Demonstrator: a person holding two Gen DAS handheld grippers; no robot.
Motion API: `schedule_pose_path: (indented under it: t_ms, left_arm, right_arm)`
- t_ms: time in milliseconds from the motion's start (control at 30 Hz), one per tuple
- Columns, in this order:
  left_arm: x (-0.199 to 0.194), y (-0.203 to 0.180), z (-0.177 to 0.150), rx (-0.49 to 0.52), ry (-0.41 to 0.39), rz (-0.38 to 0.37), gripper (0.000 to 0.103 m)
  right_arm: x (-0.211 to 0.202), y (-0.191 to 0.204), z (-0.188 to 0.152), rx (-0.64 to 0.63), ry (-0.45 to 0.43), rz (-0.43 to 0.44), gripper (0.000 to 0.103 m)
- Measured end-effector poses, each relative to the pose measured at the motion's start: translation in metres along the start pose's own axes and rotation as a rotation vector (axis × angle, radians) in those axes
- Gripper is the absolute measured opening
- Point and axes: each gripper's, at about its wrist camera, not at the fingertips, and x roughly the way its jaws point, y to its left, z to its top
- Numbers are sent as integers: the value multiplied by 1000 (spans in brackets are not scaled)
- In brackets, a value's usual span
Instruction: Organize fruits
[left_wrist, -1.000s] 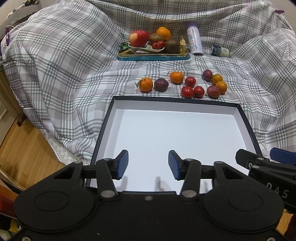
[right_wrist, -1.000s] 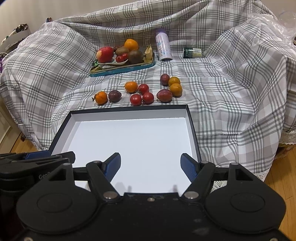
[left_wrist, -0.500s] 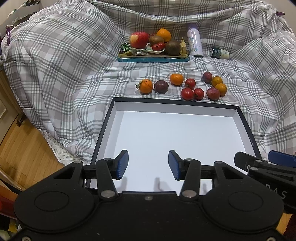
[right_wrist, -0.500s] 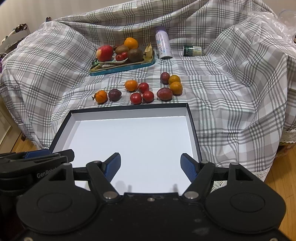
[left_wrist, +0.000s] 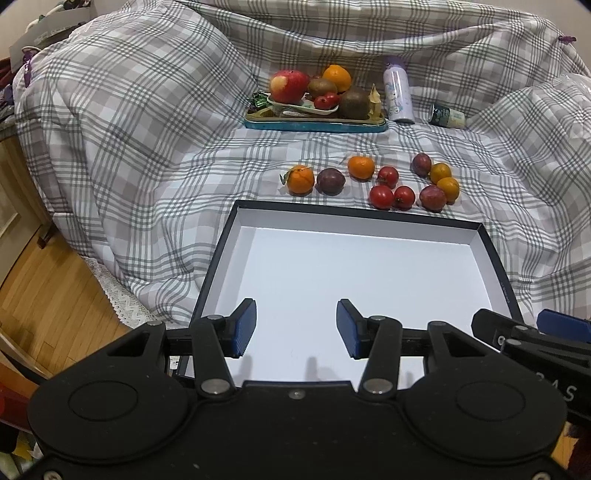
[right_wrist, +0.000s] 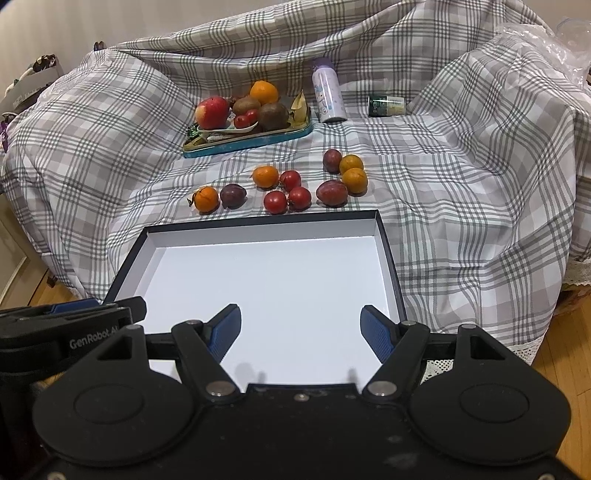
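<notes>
A black box with a white inside (left_wrist: 354, 218) (right_wrist: 388, 251) lies empty on the plaid cloth before both grippers. Beyond its far rim lie several loose fruits: oranges (left_wrist: 301, 179) (right_wrist: 206, 199), dark plums (left_wrist: 331, 181) (right_wrist: 232, 195) and red tomatoes (left_wrist: 381, 196) (right_wrist: 275, 202). My left gripper (left_wrist: 295, 328) hangs open over the box's near left part, nothing between its blue pads. My right gripper (right_wrist: 300, 332) stands open, wider, over the near right part, also empty. Each gripper shows at the edge of the other's view.
A teal tray (left_wrist: 314, 124) (right_wrist: 251, 142) at the back carries an apple, an orange, kiwis and small red fruit. A white bottle (left_wrist: 397, 92) (right_wrist: 328, 92) stands beside it, a small jar (left_wrist: 447, 116) (right_wrist: 386, 105) lies further right. Wooden floor (left_wrist: 48, 295) lies beyond the cloth's edges.
</notes>
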Motion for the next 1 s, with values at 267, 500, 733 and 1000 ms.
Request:
schedule_pose_path:
  t_ms: [267,500,733,1000]
  left_arm:
    - [6,2,-1,-12,24,-25,55]
    - [16,3,3,-14,47,-34,55]
    - [24,9,16,-12,34,-25,52]
    - [36,7,43,30,-27,10,52]
  right_arm:
    - [6,1,-1,-8,42,21,75]
    - [18,-1,1,5,74,18,71]
    - [34,-7,7,21,106,19,66]
    - [55,-17,30,56,94,21,66]
